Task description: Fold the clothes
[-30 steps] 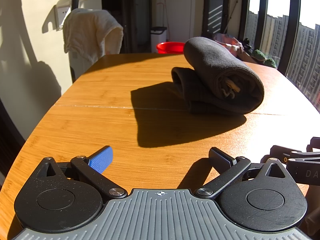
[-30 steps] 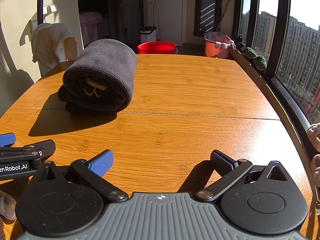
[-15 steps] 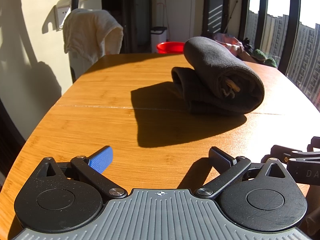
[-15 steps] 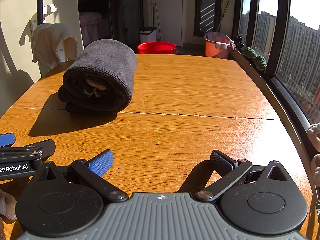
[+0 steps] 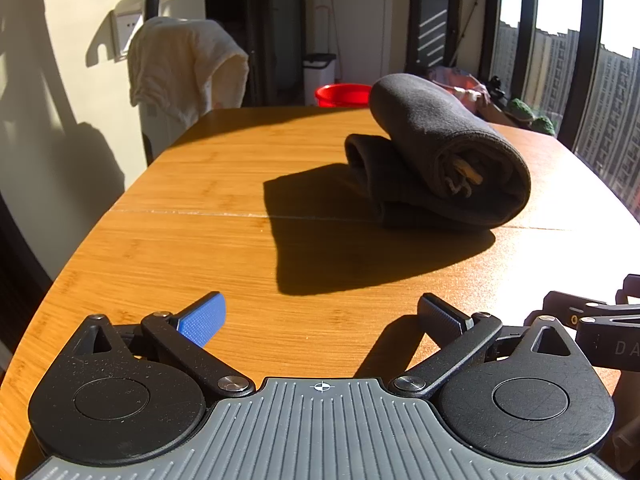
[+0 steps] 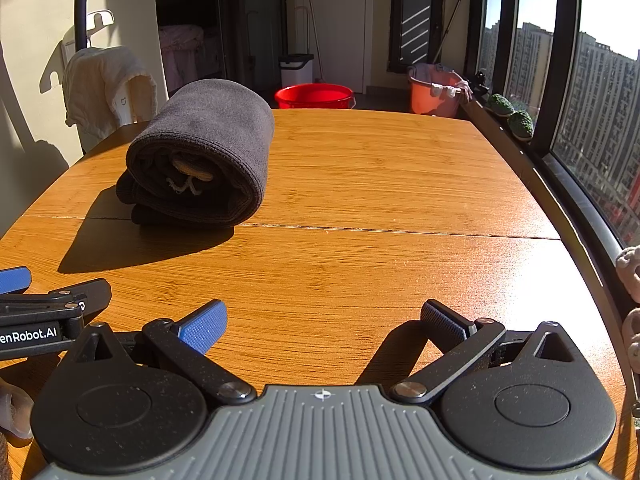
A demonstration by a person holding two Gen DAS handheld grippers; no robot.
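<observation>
The dark garment [image 5: 440, 156] lies folded into a thick bundle on the tabletop [image 6: 380, 184], across its centre seam and nearer the left edge than the window-side edge, so the folding step looks finished. Both tools wait low at the near edge, well apart from the bundle: the left gripper [image 5: 320, 314] and the right gripper [image 6: 322, 320] each stand with jaws spread wide and nothing between them. If anything is left, the next move probably calls for a reach forward to tidy or shift the bundle.
</observation>
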